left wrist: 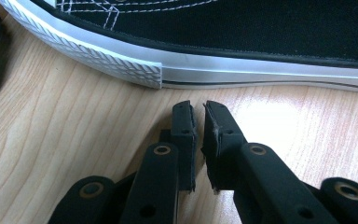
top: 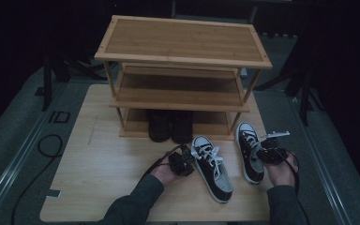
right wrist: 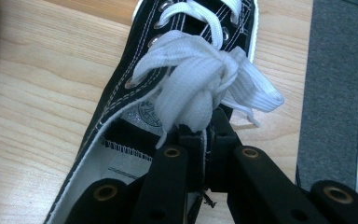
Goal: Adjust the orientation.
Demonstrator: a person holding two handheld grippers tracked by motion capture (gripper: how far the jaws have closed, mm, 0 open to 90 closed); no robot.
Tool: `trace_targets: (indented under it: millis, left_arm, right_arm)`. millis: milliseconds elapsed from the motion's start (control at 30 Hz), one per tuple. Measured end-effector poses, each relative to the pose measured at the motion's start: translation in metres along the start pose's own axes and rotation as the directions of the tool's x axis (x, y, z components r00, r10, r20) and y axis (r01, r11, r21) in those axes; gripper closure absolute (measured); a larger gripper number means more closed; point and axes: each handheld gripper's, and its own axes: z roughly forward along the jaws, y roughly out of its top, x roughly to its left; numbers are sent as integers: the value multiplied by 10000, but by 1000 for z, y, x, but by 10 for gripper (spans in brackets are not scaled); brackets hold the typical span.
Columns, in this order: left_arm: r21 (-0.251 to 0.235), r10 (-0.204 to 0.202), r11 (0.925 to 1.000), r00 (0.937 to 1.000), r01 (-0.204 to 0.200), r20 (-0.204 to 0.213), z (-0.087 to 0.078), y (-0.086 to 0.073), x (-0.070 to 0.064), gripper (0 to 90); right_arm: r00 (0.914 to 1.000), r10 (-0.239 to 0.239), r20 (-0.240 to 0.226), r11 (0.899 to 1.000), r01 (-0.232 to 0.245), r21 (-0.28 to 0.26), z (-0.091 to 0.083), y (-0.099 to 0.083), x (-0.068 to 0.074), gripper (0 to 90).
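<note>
Two black canvas sneakers with white laces lie on the wooden table (top: 98, 173) in front of a rack. The left sneaker (top: 214, 172) points its toe toward the rack, and its white rubber sole (left wrist: 121, 60) lies just beyond my left gripper (left wrist: 198, 106). That left gripper (top: 183, 161) rests beside the shoe, shut, with nothing between its jaws. My right gripper (top: 265, 153) sits over the right sneaker (top: 246, 136). In the right gripper view it (right wrist: 205, 128) is shut on the bunched white laces (right wrist: 196, 79) above the shoe's opening (right wrist: 116, 100).
A three-tier bamboo shoe rack (top: 183, 44) stands at the back of the table, with a pair of black boots (top: 171, 124) on its bottom shelf. Grey floor with a black cable (top: 49, 145) lies to the left. The table's right edge is close to the right sneaker.
</note>
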Motion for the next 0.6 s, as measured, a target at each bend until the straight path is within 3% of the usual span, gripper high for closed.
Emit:
trace_targets:
  millis: [200, 333, 600]
  left_arm:
    - [11, 43, 10000, 10000, -43, 66, 0, 0, 1, 817]
    - [-15, -18, 10000, 10000, 18, 77, 0, 0, 1, 812]
    - [-14, -63, 10000, 9999, 63, 120, 0, 0, 0, 803]
  right_arm:
    - [9995, 199, 235, 9996, -195, -181, -10, -8, -5, 884]
    - [9989, -78, 471, 9996, 90, -264, -18, -14, -6, 885]
    - [9996, -254, 76, 9963, 260, -821, -42, -23, -11, 884]
